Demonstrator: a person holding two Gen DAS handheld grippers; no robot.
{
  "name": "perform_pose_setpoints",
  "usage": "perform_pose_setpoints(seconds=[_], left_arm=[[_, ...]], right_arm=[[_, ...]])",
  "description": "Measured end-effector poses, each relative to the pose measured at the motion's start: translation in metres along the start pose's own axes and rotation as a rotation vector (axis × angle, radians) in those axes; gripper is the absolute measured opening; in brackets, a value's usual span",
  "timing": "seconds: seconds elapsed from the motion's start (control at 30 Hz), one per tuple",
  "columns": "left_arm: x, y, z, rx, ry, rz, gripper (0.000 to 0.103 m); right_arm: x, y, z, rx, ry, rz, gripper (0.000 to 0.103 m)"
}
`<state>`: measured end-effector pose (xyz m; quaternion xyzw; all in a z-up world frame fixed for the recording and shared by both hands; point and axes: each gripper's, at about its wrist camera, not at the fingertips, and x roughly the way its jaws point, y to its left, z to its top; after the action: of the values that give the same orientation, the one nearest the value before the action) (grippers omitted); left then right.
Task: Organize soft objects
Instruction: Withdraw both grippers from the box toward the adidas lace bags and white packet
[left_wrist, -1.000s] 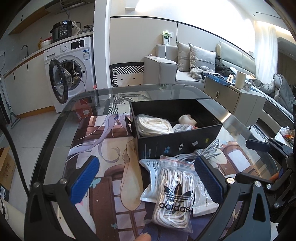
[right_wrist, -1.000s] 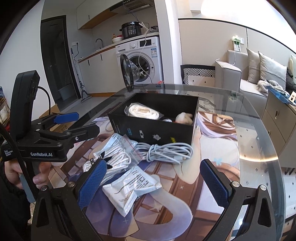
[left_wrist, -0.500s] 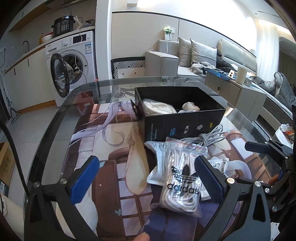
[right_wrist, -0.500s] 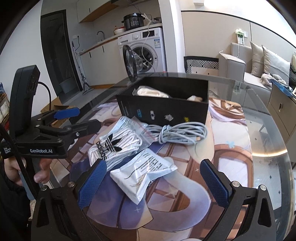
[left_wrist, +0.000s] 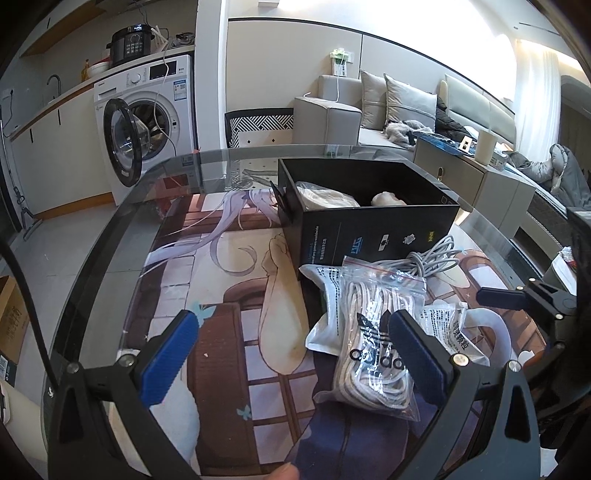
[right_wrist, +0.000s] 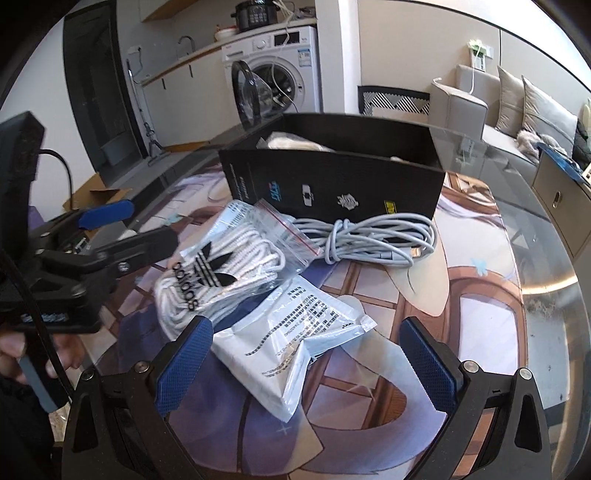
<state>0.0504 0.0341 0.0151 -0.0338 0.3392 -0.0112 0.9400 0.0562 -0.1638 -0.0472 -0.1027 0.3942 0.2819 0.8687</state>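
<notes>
The left hand-held gripper (left_wrist: 291, 354) is spread wide and holds nothing; its right blue pad (left_wrist: 415, 360) sits in front of the adidas bag (left_wrist: 373, 343), though contact cannot be told. That clear zip bag of white cord lies on the glass bench (left_wrist: 110, 236) with its long axis running from the gripper away toward the black box (left_wrist: 369, 232), red zip seal at the far end. Under its left side a white printed pouch (left_wrist: 321, 299) shows, also pointing toward the box.

The right hand-held gripper (right_wrist: 306, 354) is likewise wide open and empty, hovering with its fingers on either side of a second white printed pouch (right_wrist: 291, 343). This pouch lies flat on the picture mat (right_wrist: 369, 391), its long axis slanting from near left to far right, its left edge tucked against the adidas bag. In the right wrist view the left gripper reaches in from the left, close beside the bag.

Beyond the pouches, a coiled grey cable (right_wrist: 373, 236) lies crosswise, just in front of the box's near wall. The box stands open-topped on the bench, with a bagged white bundle (left_wrist: 327, 197) and a pale soft lump (left_wrist: 388, 199) inside. A washing machine (left_wrist: 147, 122) with its door open stands beyond the bench.
</notes>
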Motion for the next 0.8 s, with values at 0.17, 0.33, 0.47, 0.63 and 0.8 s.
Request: perform_pose_setpoints(seconds=[0.17,0.33,0.47,0.63,0.8], left_arm=[[0.001,0.002,0.000,0.002,0.003,0.004,0.103],[0.002,0.004,-0.001,-0.002,0.006,0.003,0.103],[0.004,0.004,0.000,-0.002,0.012,0.006,0.103],[0.006,0.002,-0.001,0.003,0.017,0.002,0.103],[0.009,-0.001,-0.002,0.013,0.025,-0.001,0.103]], right_arm=[[0.008,0.000,0.003,0.003,0.019,-0.015,0.102],[0.014,-0.005,0.003,0.025,0.048,-0.035,0.102],[0.013,-0.008,-0.001,0.000,0.054,-0.064,0.102],[0.008,-0.023,-0.006,0.007,0.059,-0.074,0.103],[0.000,-0.039,-0.011,0.042,0.059,-0.088,0.103]])
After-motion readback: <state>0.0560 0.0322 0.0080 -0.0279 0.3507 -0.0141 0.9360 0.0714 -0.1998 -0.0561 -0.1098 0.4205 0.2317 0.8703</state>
